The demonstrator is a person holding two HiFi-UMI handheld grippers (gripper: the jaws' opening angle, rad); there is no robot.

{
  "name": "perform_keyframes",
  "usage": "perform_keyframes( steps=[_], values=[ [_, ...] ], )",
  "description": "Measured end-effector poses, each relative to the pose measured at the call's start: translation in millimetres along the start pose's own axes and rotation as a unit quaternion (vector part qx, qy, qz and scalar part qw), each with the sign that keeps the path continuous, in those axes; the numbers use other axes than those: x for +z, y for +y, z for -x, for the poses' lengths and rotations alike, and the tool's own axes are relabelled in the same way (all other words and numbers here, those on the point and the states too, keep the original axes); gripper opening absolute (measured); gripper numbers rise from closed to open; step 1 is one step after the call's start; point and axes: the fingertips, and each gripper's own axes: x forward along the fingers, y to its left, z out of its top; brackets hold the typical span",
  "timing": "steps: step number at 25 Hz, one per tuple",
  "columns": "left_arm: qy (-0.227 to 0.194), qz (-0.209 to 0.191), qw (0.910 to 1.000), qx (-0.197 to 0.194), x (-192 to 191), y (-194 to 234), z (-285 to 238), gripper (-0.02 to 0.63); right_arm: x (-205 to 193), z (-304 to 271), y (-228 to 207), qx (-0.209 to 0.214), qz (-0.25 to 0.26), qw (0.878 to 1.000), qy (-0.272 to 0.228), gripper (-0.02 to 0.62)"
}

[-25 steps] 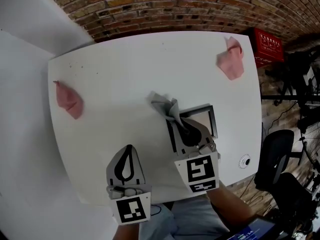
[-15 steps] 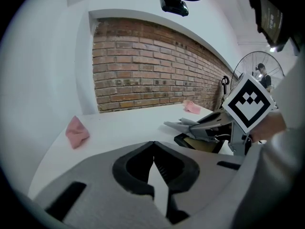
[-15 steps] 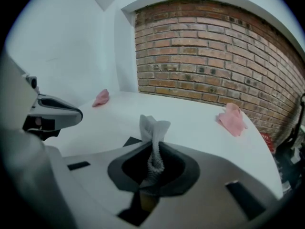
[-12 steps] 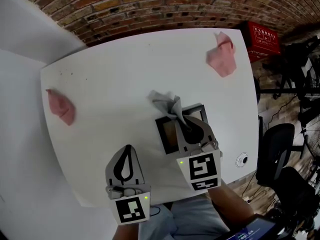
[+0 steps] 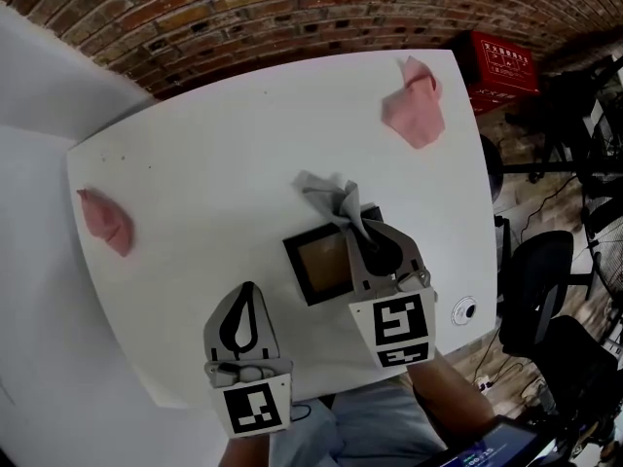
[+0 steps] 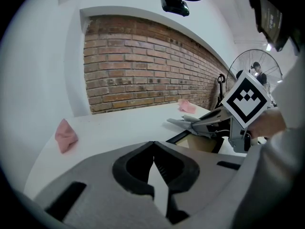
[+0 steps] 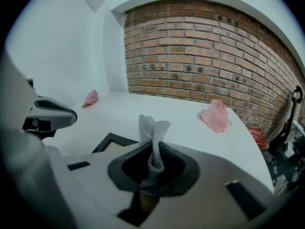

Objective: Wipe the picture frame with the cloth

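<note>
A black picture frame with a tan inside lies flat on the white table. My right gripper is shut on a grey cloth and sits over the frame's right side, the cloth bunching out past its tips. In the right gripper view the cloth stands pinched between the jaws of the right gripper, with the frame's corner to the left below. My left gripper hovers at the frame's near left, shut and with nothing in it. In the left gripper view its tips meet.
One pink cloth lies at the table's far right corner, another pink cloth at its left edge. A red crate and a black chair stand on the floor off the right edge. A small round fitting sits near the right front corner.
My right gripper has slid with the grey cloth from the frame's left part to its right side, uncovering the tan inside. The left gripper has stayed put.
</note>
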Motion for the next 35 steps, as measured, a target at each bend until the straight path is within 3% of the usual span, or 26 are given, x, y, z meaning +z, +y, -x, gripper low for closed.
perform_keyframes(
  steps=[11,19,28,35],
  values=[
    [-0.003,-0.008,0.9999,-0.005,12,-18,-8,0.009,-6,10,-38,-0.027,-0.004,1.000,0.007,0.038],
    [-0.030,-0.014,0.9995,0.001,32,-42,5,0.009,-9,41,-75,-0.049,-0.020,0.999,-0.005,0.038],
    [-0.111,-0.015,0.9935,0.017,87,-91,69,0.009,12,137,-91,-0.044,-0.035,0.995,-0.088,0.040],
    [-0.201,-0.042,0.9766,0.064,144,-108,144,0.009,42,220,-77,-0.032,-0.013,0.984,-0.177,0.041]
  ],
)
